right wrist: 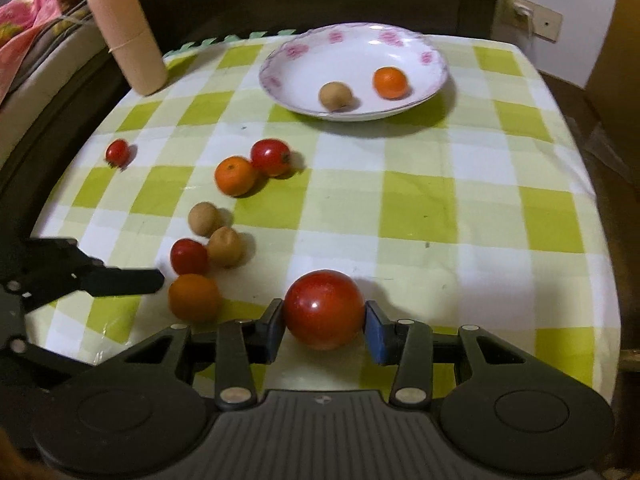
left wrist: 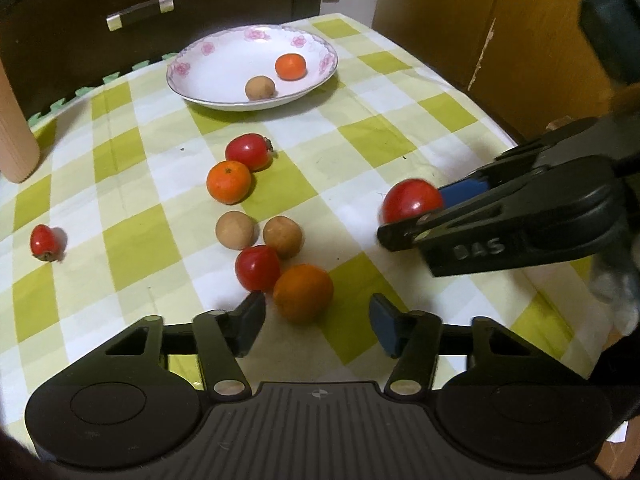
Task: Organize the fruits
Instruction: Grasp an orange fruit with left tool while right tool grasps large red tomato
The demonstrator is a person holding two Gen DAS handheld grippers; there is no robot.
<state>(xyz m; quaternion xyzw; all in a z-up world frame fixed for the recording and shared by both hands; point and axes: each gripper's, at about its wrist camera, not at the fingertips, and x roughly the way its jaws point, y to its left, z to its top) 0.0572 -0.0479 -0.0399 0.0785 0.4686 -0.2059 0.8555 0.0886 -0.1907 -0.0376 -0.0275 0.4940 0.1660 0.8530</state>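
A large red tomato (right wrist: 323,309) is being clamped between the pads of the right hand-held gripper (right wrist: 324,326), low over the near edge of the tabletop (right wrist: 420,208). The left hand-held gripper (left wrist: 316,322) is being held with its jaws apart and empty, an orange fruit (left wrist: 303,293) lying just ahead of them. The flowered plate (left wrist: 224,68) near the far edge is already carrying one orange and one brown fruit (the rest are lying loose mid-tabletop). The tomato's smooth, round skin is probably the risk: gripped off-centre, it could be squeezed out and sent rolling over the edge, or bruised by excess pressure.
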